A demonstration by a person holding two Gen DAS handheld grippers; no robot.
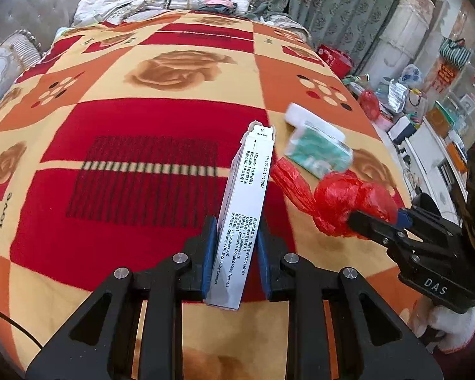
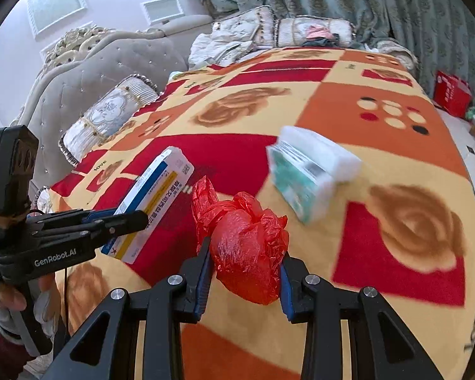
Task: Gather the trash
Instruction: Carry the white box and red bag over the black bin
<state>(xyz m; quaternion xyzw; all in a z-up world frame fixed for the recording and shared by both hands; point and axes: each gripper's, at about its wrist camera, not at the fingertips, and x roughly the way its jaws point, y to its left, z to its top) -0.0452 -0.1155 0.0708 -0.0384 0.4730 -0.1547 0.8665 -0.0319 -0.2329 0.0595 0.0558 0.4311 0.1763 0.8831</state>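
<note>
My left gripper (image 1: 236, 247) is shut on a long white medicine box (image 1: 247, 202), held edge-up above the blanket. From the right wrist view the same box (image 2: 156, 202) shows a blue and yellow face, with the left gripper (image 2: 136, 218) clamped on it. My right gripper (image 2: 245, 266) is shut on a crumpled red plastic bag (image 2: 250, 253), pads pressing both sides. In the left wrist view the bag (image 1: 338, 202) sits in the right gripper (image 1: 376, 218) at the right. A green and white tissue pack (image 2: 304, 171) lies on the blanket beyond the bag, also the tissue pack (image 1: 316, 145).
A red, orange and yellow patterned blanket (image 1: 142, 145) covers the bed. Pillows (image 2: 104, 120) and a grey padded headboard (image 2: 88, 72) stand at the left and far end. A red box (image 2: 451, 93) and cluttered shelves (image 1: 427, 117) lie past the bed's right edge.
</note>
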